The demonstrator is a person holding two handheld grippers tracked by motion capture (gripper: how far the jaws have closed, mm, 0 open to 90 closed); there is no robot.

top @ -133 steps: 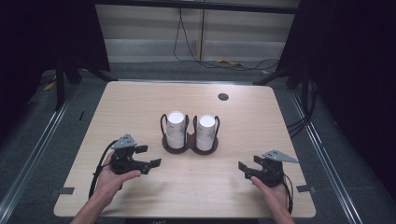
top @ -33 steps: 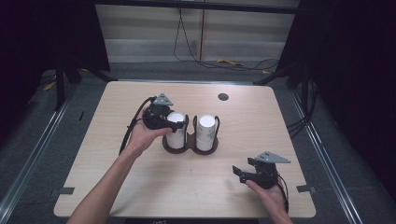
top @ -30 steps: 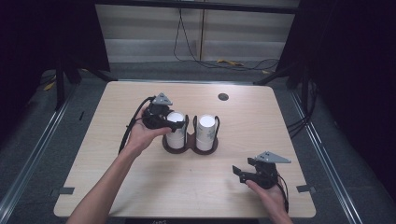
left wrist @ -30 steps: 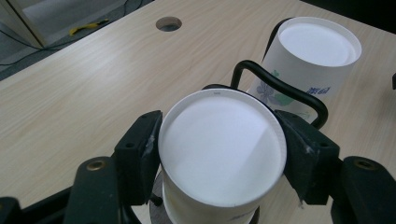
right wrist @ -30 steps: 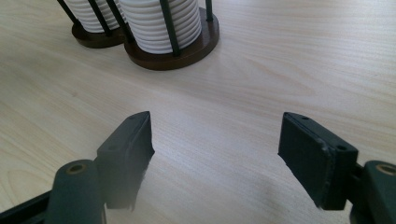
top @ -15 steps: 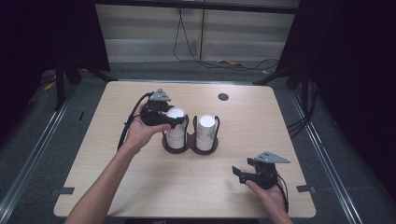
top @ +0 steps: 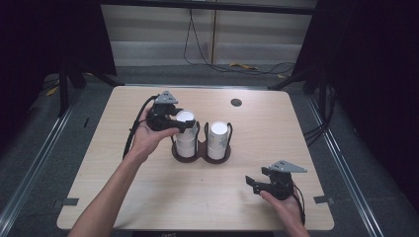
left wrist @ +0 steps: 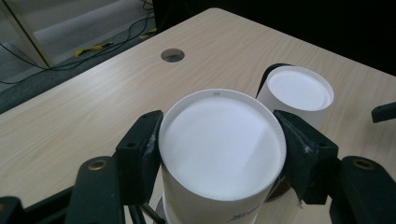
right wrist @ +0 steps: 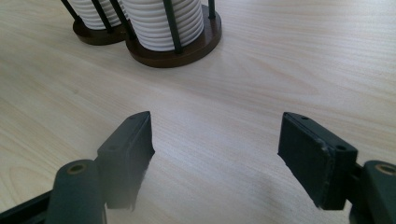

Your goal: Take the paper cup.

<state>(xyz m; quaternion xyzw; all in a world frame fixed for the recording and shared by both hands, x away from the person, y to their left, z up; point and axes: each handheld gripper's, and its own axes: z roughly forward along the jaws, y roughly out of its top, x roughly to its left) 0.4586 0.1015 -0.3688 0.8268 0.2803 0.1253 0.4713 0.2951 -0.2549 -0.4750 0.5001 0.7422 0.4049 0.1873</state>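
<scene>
Top paper cup pinched in my left tongs.

The upside-down white paper cup [left wrist: 222,149] sits atop the left stack in the dark two-post cup holder [top: 200,154], and my left tongs [top: 184,126] clasp it, one pad on each side of its rim. The second stack [top: 218,139] stands just beside. My right tongs [right wrist: 215,154] rest released on the wooden surface [top: 306,148], well apart.

Matt white paper cup [left wrist: 222,149], dark glossy holder [top: 200,154], pale wood-grain table [top: 148,197].
</scene>
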